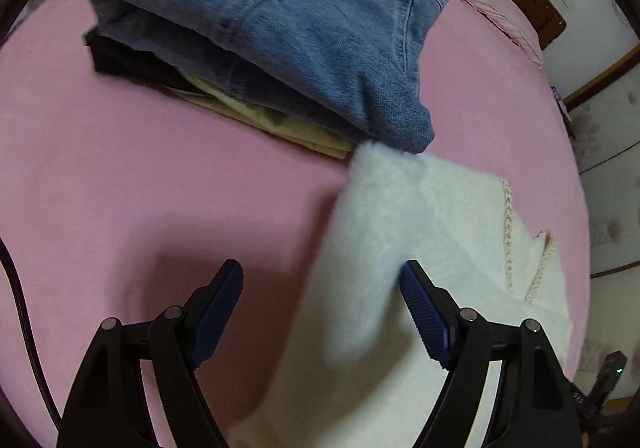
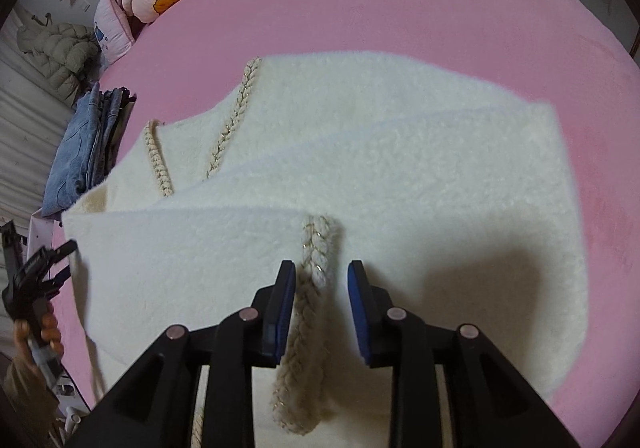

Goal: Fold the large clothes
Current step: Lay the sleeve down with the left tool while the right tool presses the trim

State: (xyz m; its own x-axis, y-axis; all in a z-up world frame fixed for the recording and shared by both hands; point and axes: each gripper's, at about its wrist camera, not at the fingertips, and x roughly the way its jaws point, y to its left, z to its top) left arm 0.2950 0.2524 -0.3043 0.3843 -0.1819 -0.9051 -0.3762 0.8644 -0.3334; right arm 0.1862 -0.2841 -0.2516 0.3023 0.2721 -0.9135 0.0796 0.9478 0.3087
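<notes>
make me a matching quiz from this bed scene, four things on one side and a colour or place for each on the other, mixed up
Things:
1. jeans
2. fleece coat
3. sheet
4. braid trim

Descriptions:
A. pink, covers the bed
B. between the right jaws
C. blue, top of the folded pile
D. cream, spread flat

Pairs: 1-C, 2-D, 3-A, 4-B

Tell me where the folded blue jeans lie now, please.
The folded blue jeans lie on top of the clothes pile on the pink bed, at the upper centre of the left wrist view, just beyond the white fleece garment.
</notes>
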